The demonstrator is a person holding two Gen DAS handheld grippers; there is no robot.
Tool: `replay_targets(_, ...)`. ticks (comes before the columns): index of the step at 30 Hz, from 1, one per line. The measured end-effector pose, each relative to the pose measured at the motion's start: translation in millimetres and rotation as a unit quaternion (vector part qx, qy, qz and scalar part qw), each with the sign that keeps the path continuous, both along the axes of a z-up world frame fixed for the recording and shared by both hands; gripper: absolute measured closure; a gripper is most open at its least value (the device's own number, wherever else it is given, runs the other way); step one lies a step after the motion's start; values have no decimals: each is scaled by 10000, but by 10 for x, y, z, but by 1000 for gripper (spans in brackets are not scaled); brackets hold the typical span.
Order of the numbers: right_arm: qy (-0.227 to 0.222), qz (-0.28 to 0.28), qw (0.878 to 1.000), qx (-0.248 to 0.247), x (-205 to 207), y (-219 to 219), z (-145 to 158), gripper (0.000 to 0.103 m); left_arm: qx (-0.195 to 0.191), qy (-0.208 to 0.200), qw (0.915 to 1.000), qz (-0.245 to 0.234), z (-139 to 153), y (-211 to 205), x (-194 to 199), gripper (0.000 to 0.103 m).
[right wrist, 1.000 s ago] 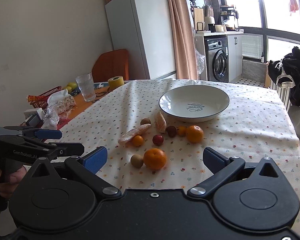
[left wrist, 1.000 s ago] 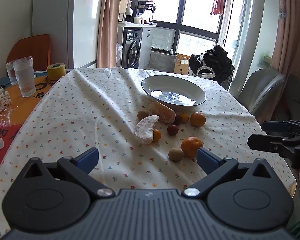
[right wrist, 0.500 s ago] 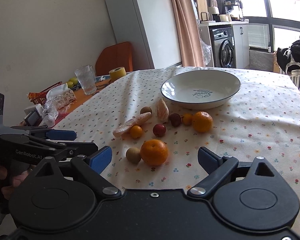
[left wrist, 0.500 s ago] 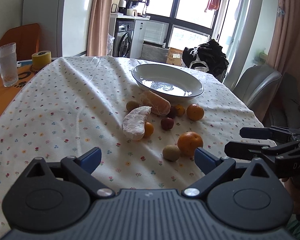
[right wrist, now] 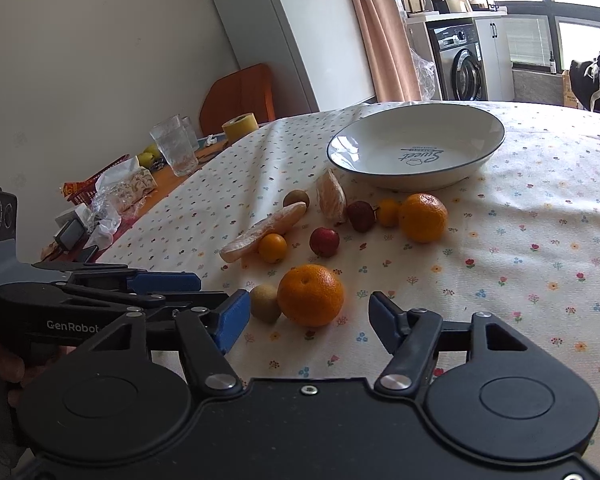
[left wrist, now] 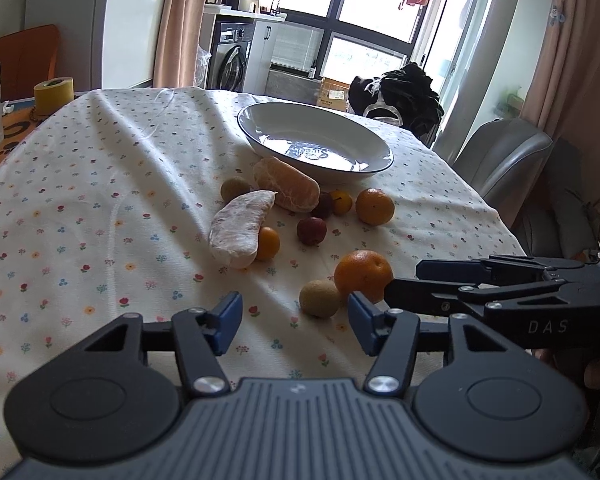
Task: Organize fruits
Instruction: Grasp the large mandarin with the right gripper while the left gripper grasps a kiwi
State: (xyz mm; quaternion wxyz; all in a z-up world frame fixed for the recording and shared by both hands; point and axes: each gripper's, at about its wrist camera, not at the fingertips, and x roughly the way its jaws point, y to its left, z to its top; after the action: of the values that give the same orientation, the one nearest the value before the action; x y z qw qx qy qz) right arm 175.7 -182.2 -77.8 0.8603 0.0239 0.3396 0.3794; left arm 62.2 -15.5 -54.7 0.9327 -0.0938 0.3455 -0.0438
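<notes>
Both grippers hang low over the near edge of the table, each with its blue pads spread apart and nothing between them. In the left wrist view the left gripper (left wrist: 295,322) fills the bottom of the frame, and the right gripper (left wrist: 400,280) comes in from the right edge, its tips just beside the near orange (left wrist: 363,276) and the small tan fruit (left wrist: 319,298). The right wrist view shows what the other cannot: the writing inside the white bowl (right wrist: 416,148), and at the left of the frame a glass (right wrist: 174,151), a yellow tape roll (right wrist: 240,125) and crinkled bags beyond the floral tablecloth (right wrist: 520,240). There the right gripper (right wrist: 308,316) faces the near orange head on.

The rest of the fruit lies in a loose cluster in mid frame, between the near orange and the bowl: a second orange (left wrist: 375,206), a red fruit (left wrist: 311,231), a peeled citrus half (left wrist: 286,184) and a pale wedge (left wrist: 240,228). Bare cloth spreads wide across the left of the left wrist view; the cloth drops away at the right, by a grey chair (left wrist: 500,156).
</notes>
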Motion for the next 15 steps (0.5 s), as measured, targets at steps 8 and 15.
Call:
replay_targets(8, 274, 248, 9993, 78, 172, 97, -114, 52, -36, 1, 10000, -25, -65, 8, 130, 56)
replay_targets(15, 343, 273, 9990, 22, 263, 91, -106, 64, -165, 77, 9998, -104, -95, -46, 238, 65)
